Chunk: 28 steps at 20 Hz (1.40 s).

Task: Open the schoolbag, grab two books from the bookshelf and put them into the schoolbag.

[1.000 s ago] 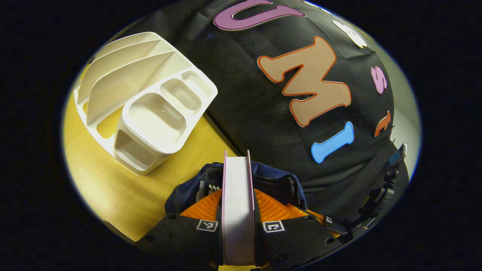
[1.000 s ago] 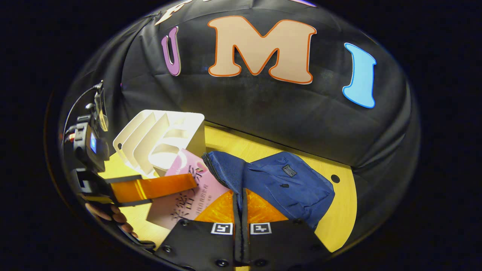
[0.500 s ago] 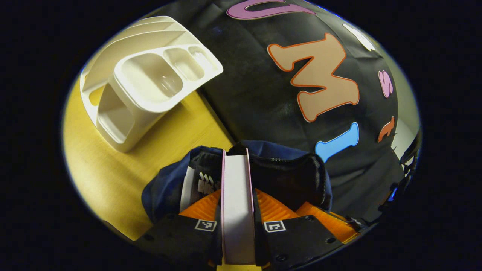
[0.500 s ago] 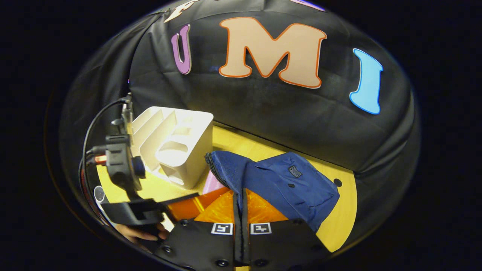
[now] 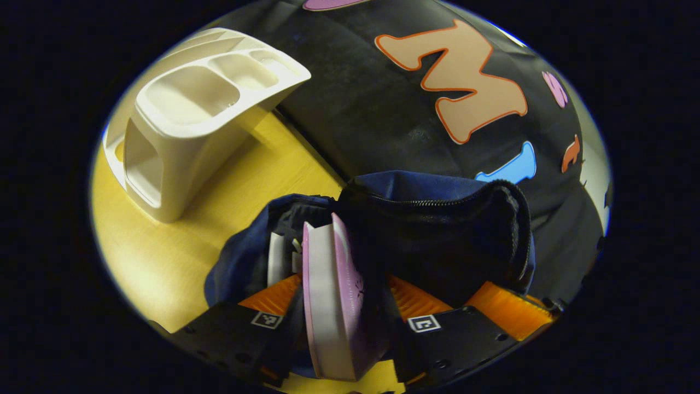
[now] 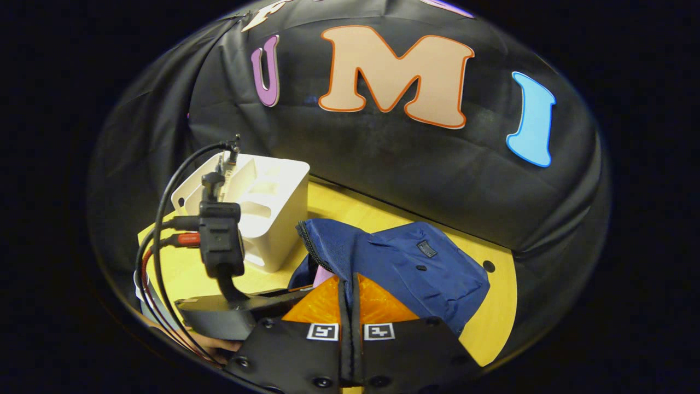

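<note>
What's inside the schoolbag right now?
In the schoolbag, a white-edged book already stands at the left of the opening. The pink book leans in between the left gripper's parted fingers. The dark lining hides anything deeper.

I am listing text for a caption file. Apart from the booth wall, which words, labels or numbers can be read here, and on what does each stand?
None can be read.
Sewn patch on the schoolbag: too small to read.
Dark marks on the pink book cover: too blurred.
Square coded markers on the left tongs and right tongs: no words.
</note>
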Motion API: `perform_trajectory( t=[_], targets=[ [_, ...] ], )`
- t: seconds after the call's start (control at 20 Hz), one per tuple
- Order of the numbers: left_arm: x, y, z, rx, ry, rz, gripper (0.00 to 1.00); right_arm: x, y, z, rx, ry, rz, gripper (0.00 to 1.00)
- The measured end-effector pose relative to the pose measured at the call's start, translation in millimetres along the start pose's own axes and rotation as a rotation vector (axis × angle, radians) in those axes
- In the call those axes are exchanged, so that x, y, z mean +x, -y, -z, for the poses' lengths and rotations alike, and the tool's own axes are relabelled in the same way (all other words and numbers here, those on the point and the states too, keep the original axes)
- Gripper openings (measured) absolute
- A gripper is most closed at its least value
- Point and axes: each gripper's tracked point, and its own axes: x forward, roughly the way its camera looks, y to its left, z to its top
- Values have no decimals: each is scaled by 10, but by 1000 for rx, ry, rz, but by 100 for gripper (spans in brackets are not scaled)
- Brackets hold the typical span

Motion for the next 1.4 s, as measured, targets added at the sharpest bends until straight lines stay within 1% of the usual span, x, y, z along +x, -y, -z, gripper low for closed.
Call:
perform_trajectory(
  t=[0.1, 0.15, 0.2, 0.4, 0.5, 0.65, 0.7, 0.75, 0.85, 1.0, 1.05, 1.1, 1.15, 1.2, 1.35, 1.4],
  targets=[
    [-122, -11, -56, 59, 5, -13, 81, 17, -6, 9, 14, -3, -5, 3],
    [-264, 7, -116, 75, 11, -8, 77, 33, -6, 26, 23, -7, -7, 3],
    [-372, 32, -201, 93, 24, -1, 83, 44, -11, 42, 27, -10, -9, 3],
    [-807, 111, -575, 233, 73, 3, 82, 86, -49, 82, 47, -25, -14, 4],
    [-975, 187, -820, 291, 110, 16, 83, 106, -68, 87, 64, -33, -19, 9],
    [-1164, 220, -1160, 329, 152, 16, 82, 112, -92, 121, 94, -41, -10, 21],
    [-1216, 219, -1272, 343, 159, 14, 82, 89, -99, 130, 101, -45, -5, 29],
    [-1220, 179, -1334, 359, 163, 3, 82, 52, -134, 125, 106, -45, -13, 27],
    [-1279, 136, -1483, 405, 166, -12, 82, -45, -189, 90, 106, -32, -24, 53],
    [-1363, 72, -1686, 502, 186, -30, 83, -191, -210, -90, 131, 40, -13, 92],
    [-1390, 69, -1744, 532, 195, -34, 85, -247, -183, -180, 148, 79, 3, 94],
    [-1426, 80, -1812, 555, 208, -34, 85, -294, -141, -281, 163, 125, 27, 89],
    [-1465, 88, -1873, 572, 226, -36, 85, -330, -113, -391, 178, 174, 54, 94],
    [-1490, 87, -1961, 592, 252, -40, 87, -385, -97, -495, 189, 227, 76, 94],
    [-1584, 149, -2361, 684, 393, -73, 91, -558, -88, -758, 185, 383, 150, 94],
    [-1651, 199, -2482, 717, 441, -84, 90, -624, -78, -836, 175, 427, 180, 94]
  ],
)
